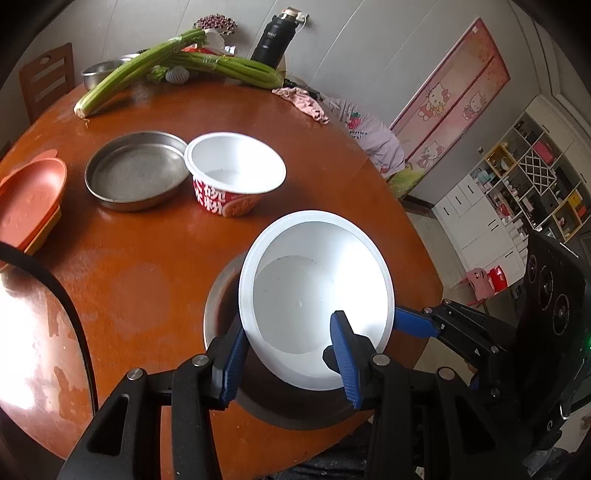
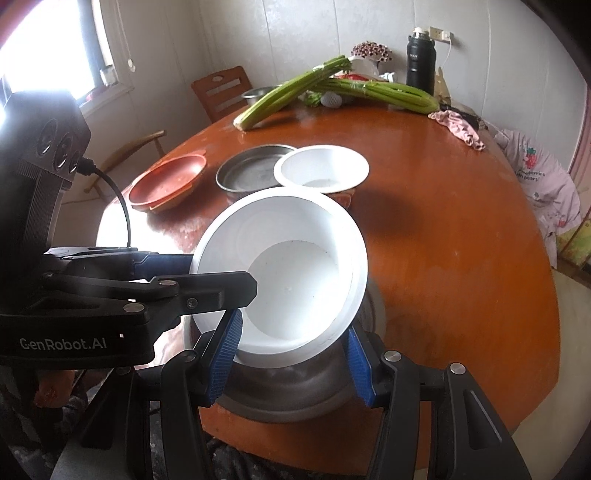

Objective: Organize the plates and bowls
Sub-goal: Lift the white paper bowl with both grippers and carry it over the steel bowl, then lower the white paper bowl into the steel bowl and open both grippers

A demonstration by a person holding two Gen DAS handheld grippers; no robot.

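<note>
Bare table [image 2: 443,258] lies right of the noodle cup [image 2: 321,170]; celery [image 2: 295,92] blocks the far edge.

At the far edge of the round wooden table [image 1: 155,258], two bundles of celery [image 1: 147,70] lie crossed over each other. Behind them stands a black thermos bottle [image 1: 271,38] near the wall, and a bunch of small dark-red flowers [image 1: 216,23] is next to the celery tops. A pink cloth [image 1: 303,101] lies at the table's right edge. A wooden chair [image 1: 46,79] stands at the far left. On the right wall hangs a pink cartoon-cat poster [image 1: 448,107], with white shelves [image 1: 517,173] beyond it.
</note>
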